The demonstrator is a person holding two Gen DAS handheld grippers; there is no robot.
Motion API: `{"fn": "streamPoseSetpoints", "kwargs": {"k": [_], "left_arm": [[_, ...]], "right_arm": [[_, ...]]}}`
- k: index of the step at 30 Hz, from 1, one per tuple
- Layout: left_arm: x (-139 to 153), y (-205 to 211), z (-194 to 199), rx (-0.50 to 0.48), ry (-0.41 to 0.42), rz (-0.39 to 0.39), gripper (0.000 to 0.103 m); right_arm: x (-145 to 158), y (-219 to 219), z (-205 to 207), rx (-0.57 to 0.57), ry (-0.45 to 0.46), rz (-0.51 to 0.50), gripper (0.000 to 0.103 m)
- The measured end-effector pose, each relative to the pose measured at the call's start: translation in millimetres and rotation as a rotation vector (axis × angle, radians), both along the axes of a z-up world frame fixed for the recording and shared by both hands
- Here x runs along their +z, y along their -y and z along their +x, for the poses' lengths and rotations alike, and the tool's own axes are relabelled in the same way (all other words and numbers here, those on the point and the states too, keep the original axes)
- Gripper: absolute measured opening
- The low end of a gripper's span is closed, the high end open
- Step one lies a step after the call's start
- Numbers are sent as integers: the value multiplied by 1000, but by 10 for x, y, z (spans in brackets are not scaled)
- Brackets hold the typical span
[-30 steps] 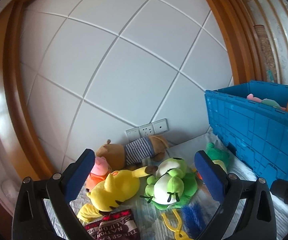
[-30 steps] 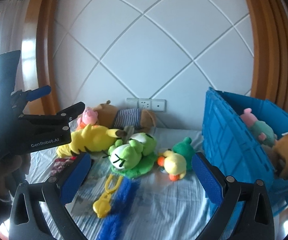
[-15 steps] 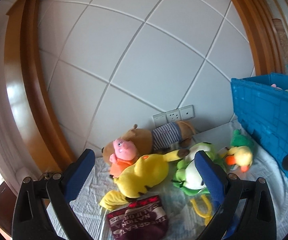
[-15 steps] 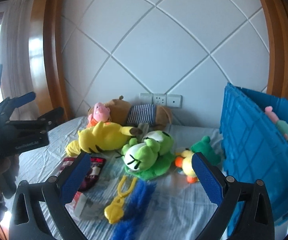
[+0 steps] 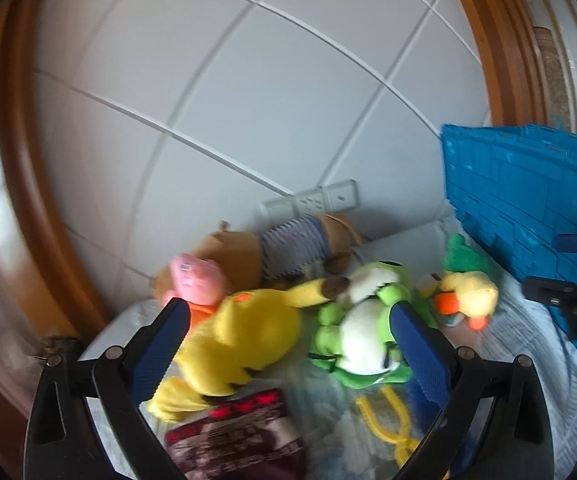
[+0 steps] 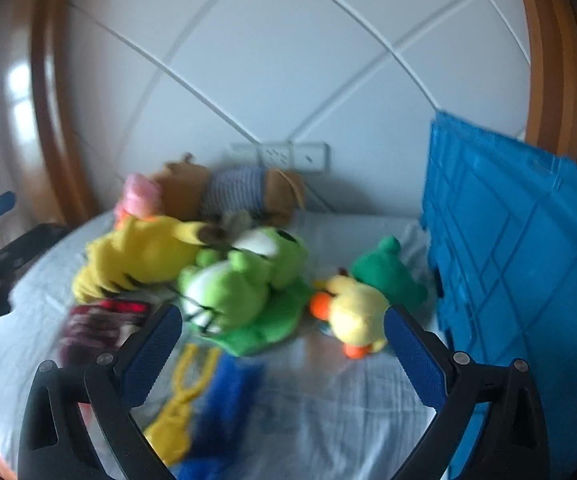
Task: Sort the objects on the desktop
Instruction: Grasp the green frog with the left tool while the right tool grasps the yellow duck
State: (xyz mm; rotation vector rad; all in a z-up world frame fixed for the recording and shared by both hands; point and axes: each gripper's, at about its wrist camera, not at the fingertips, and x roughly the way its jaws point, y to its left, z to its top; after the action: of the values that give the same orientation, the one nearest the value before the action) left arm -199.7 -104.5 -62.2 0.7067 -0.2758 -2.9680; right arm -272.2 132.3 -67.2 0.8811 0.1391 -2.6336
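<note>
We hold both grippers above the cloth-covered table (image 6: 328, 408), and both sets of jaws are spread wide with nothing between them. Our left gripper (image 5: 288, 344) hangs over the near side of the toy pile, its jaws framing the yellow plush (image 5: 244, 336) and the green frog plush (image 5: 364, 332). Our right gripper (image 6: 282, 350) frames the same frog (image 6: 240, 280) and the small yellow duck (image 6: 358, 316).

The toys crowd the middle and back of the table: a brown bear in a striped shirt (image 5: 288, 240) lies along the white panelled wall (image 5: 248, 100), a pink pig plush (image 5: 192, 276) leans against it, and a dark green plush (image 6: 388, 268) lies just behind the duck. Nearer to us lie a dark red printed pouch (image 5: 236, 436), a yellow plastic clip (image 6: 186, 396) and a blue fuzzy thing (image 6: 224, 412), touching one another.

The blue crate (image 6: 520, 264) stands at the right edge of the table, its wall close beside the duck and green plush. Open cloth shows in front of the duck, between the clip and the crate. Both views are blurred.
</note>
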Motion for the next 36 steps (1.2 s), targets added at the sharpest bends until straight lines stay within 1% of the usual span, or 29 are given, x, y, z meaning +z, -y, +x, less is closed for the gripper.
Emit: {"fn": "streamPoseSetpoints", "kwargs": {"k": [2,5,9,13,18,25,28,30,34,36], "left_arm": [[-119,-55,-110,-19,30,8,102],[-294,-139,-266,-45,74,17,102],[-436,-202,-434,-98,105,48,101],[-556,-294,-660,-148,138,61,101],[-755,-419,-1016,-205,210,82,101],[-1068,-552,-1445,-249,305,73,101],[-1198,-592,-1571,-249,335,51,101],[-1293,-597,-1644,-249,359,49,101],[-1520,-604,-1750,-234,422,36,101],[-1580,-613,-1745,-223,414,10,101]], "right_arm": [[-171,-46,-215,-30,45,26,102],[-405,-94,-520,-60,107,30,102],[-632,-67,-828,-88,150,74,102],[-821,-9,-1099,-107,190,119,102],[-964,-6,-1327,-122,235,143,102],[-1168,-29,-1572,-134,309,138,102],[-1267,4,-1624,-135,325,149,102],[-1327,20,-1662,-136,337,151,102],[-1411,49,-1739,-146,350,177,102],[-1430,72,-1759,-149,344,189,103]]}}
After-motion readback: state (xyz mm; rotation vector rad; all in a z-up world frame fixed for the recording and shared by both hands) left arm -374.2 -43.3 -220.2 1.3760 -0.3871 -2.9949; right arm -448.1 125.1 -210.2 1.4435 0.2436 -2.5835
